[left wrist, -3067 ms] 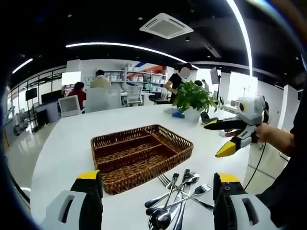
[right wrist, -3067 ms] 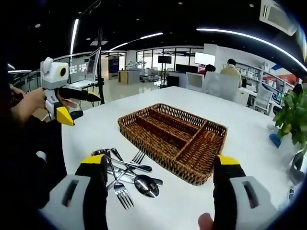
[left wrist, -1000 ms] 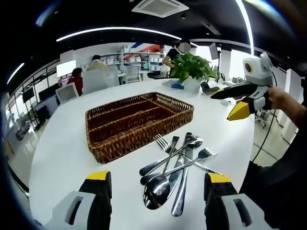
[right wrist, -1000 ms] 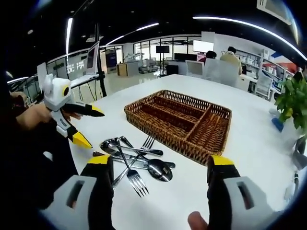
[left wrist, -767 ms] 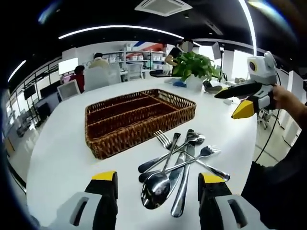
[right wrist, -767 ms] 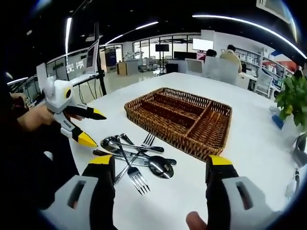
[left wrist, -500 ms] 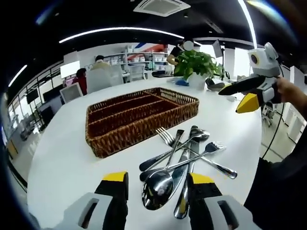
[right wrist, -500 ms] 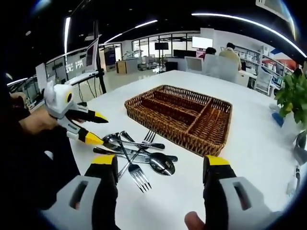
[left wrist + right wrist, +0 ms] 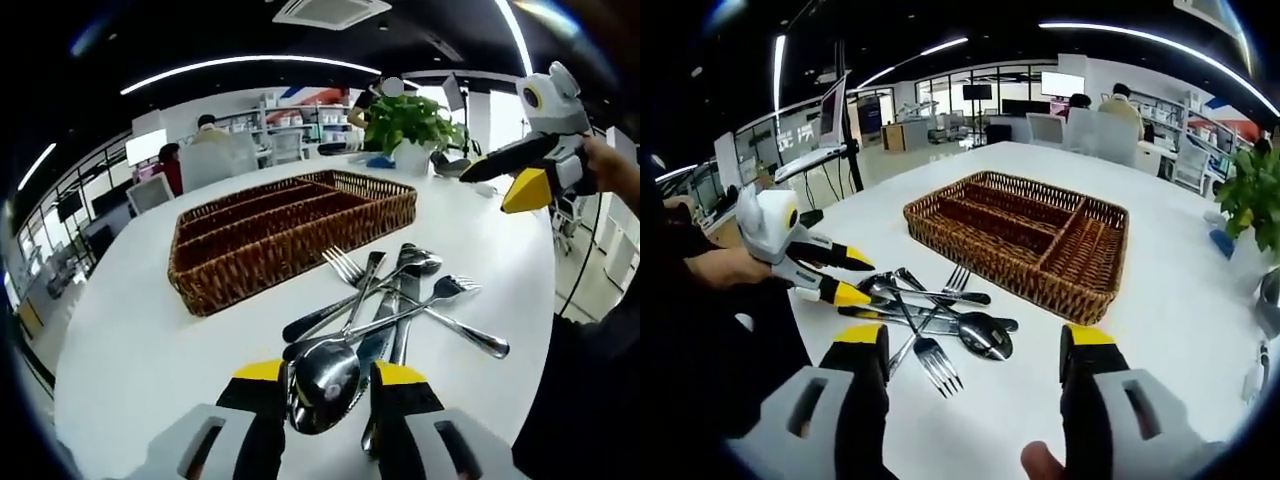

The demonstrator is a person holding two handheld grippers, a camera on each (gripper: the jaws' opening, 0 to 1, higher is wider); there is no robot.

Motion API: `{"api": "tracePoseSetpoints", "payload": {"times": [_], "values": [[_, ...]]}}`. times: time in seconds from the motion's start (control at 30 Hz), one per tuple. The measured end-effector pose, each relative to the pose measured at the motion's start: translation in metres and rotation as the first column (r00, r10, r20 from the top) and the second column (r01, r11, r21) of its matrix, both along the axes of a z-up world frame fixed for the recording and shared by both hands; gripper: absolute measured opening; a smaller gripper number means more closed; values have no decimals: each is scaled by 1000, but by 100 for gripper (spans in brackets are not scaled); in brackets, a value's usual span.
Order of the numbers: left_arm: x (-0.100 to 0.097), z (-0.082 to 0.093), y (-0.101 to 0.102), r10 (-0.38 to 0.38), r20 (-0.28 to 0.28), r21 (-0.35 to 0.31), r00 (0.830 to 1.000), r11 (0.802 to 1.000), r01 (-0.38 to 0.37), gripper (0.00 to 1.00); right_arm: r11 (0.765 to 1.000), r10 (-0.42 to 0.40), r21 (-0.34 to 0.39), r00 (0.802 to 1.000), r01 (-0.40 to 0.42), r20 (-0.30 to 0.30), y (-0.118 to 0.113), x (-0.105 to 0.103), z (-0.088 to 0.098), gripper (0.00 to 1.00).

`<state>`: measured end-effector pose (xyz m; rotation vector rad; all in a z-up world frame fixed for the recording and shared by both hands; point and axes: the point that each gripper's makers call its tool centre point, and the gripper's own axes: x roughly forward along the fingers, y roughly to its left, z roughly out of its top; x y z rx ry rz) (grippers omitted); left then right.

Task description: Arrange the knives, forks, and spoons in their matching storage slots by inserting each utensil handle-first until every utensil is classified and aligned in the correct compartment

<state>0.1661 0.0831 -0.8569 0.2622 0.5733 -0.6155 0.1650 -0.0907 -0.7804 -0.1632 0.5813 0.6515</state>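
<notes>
Left gripper view: the left gripper (image 9: 325, 385) is hovering low over the pile of cutlery (image 9: 385, 310) on the white table (image 9: 130, 330), jaws narrowed around the bowl of a large spoon (image 9: 322, 375) that is lying between the yellow tips. Whether they are gripping the bowl, I cannot tell. Forks, spoons and at least 1 knife are lying crossed over each other, just beside the wicker tray (image 9: 290, 225), which is sitting farther along the table with its slots bare. The right gripper (image 9: 520, 180) is hanging at upper right, jaws spread, well apart from the pile.

Judgement: polished steel, stiff, light, slippery. A bowl is a curved, poor seat; the flat handle, near its middle, is looking like the safer hold. Since pieces are overlapping, lifting 1 is likely to drag its neighbours.

Right gripper view: the right gripper's own jaws are standing wide apart at the bottom, holding nothing, above bare table in front of the tray (image 9: 1025, 240). The left gripper (image 9: 845, 280) is reaching in from the left with its tips at the near end of the cutlery (image 9: 930, 320).

Surface and room: the tabletop is smooth, glossy, hard, giving little friction. Open office behind, with a potted plant (image 9: 410, 125) past the tray, shelving, chairs, seated people, strip lights.
</notes>
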Motion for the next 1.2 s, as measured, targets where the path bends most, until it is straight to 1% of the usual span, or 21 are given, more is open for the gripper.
{"api": "tracePoseSetpoints", "payload": {"times": [0.3, 0.33, 0.5, 0.57, 0.63, 0.87, 0.97, 1.0, 1.03, 1.13, 1.2], "values": [[1, -8, 3, -1, -9, 22, 1000, 1000, 1, 28, 1000, -3, 7, 1000, 4, -7, 0, -2, -2, 68], [2, -7, 2, -3, -7, 11, 1000, 1000, 3, 28, 1000, -5, 7, 1000, 5, -8, 0, -2, -2, 68], [2, -8, 3, -1, -14, 6, 1000, 1000, 1, 27, 1000, -11, 7, 1000, 11, -10, -1, -2, -3, 67], [3, -8, 4, -12, -10, 18, 1000, 1000, 12, 25, 1000, -11, 6, 1000, 11, -11, -1, -2, -4, 66], [2, -7, 3, -41, -10, 35, 999, 999, 42, 23, 1000, -9, 5, 1000, 9, -11, 0, -3, -4, 66], [7, 0, 4, -64, -9, 54, 998, 996, 64, 16, 1000, -4, 7, 1000, 5, -11, 2, -3, -4, 65], [9, 1, 4, -99, -10, 82, 995, 992, 100, 13, 1000, -1, 5, 1000, 1, -12, 3, -4, -5, 64], [9, 2, 5, -136, -3, 114, 991, 984, 136, 12, 1000, 2, 4, 1000, -2, -11, 4, -4, -4, 64], [10, 2, 5, -153, 2, 133, 988, 980, 151, 12, 1000, 2, 4, 1000, -2, -10, 4, -4, -4, 64], [13, 2, 7, -181, 2, 177, 984, 968, 178, 9, 1000, 3, 1, 1000, -3, -7, 3, -4, -3, 64], [13, 2, 7, -194, 0, 194, 981, 962, 190, 5, 1000, 2, 1, 1000, -2, -4, 3, -3, -2, 64]]}}
